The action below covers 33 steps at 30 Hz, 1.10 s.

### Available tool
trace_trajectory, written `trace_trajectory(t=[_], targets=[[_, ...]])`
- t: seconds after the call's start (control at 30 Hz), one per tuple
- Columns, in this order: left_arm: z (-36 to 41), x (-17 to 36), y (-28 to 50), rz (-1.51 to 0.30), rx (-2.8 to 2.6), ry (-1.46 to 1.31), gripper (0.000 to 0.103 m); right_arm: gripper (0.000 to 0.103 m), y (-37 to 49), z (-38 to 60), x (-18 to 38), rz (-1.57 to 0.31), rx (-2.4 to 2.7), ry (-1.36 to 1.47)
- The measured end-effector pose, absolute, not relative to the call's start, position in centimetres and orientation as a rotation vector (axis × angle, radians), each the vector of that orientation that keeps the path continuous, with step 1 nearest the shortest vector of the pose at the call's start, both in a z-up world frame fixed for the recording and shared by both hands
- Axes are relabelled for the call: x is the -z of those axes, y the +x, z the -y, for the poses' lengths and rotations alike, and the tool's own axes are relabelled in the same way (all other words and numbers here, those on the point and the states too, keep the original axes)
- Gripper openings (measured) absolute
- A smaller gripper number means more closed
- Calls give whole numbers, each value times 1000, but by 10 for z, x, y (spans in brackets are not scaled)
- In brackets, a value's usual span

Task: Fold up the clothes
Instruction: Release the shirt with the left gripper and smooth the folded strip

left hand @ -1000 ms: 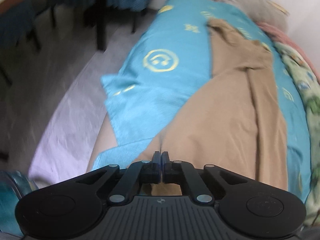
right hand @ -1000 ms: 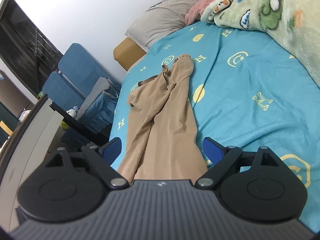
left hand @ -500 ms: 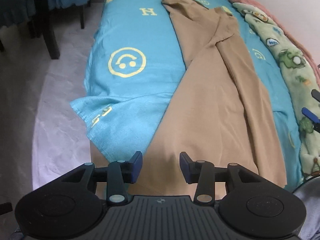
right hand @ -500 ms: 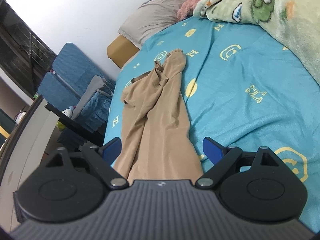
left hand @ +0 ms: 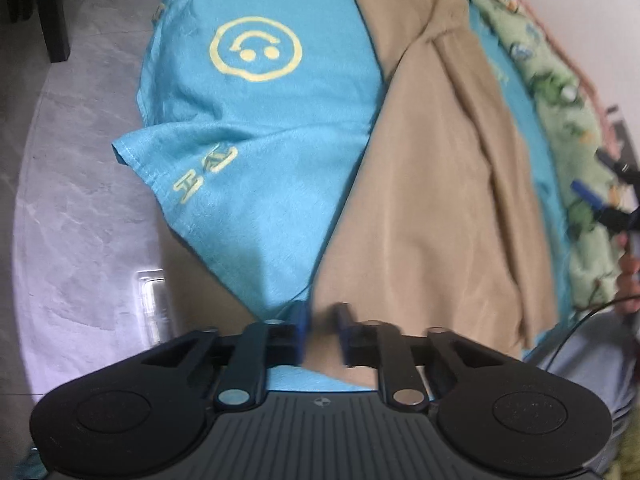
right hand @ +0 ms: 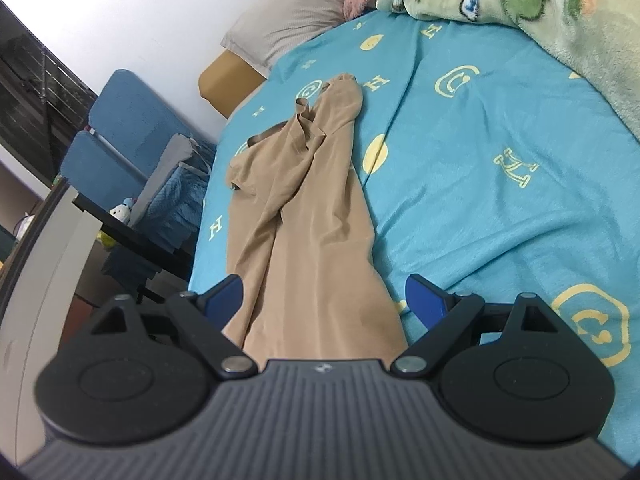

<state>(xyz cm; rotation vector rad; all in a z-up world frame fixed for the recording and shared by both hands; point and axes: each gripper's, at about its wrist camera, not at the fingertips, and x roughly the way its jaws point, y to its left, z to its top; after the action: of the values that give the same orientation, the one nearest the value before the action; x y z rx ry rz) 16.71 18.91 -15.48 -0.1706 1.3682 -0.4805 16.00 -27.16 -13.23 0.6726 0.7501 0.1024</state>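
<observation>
While the tan garment [right hand: 312, 216] lies lengthwise on the bed [right hand: 500, 208], both hand-held grippers hover at its near end.
Its long axis runs 6 to 12 o'clock; left hand-held gripper [left hand: 323, 334] has just been closing, narrow around the near hem; right hand-held gripper [right hand: 325, 300] wide.

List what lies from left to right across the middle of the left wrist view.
Grey floor → blue bedsheet with its smiley print → tan garment → green patterned blanket → right tongs at the frame's edge.
</observation>
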Motion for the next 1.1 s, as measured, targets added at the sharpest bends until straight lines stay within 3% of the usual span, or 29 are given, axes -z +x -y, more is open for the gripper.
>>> trace_trajectory(t=[0.5, 0.73, 0.9, 0.93, 1.0, 1.1], targets=[[-30, 4, 59, -872, 489, 530, 1, 89, 143, 291, 129, -716, -20, 726], [60, 40, 12, -894, 671, 617, 3, 89, 141, 295, 129, -722, -27, 731], [54, 84, 41, -1161, 700, 275, 20, 89, 128, 290, 138, -837, -131, 714], [45, 88, 49, -1181, 680, 205, 39, 89, 125, 290, 142, -867, -147, 723], [17, 93, 70, -1197, 600, 15, 59, 89, 119, 292, 150, -925, -175, 777], [-34, 105, 94, -1208, 453, -303, 61, 89, 120, 294, 161, -990, -175, 831]])
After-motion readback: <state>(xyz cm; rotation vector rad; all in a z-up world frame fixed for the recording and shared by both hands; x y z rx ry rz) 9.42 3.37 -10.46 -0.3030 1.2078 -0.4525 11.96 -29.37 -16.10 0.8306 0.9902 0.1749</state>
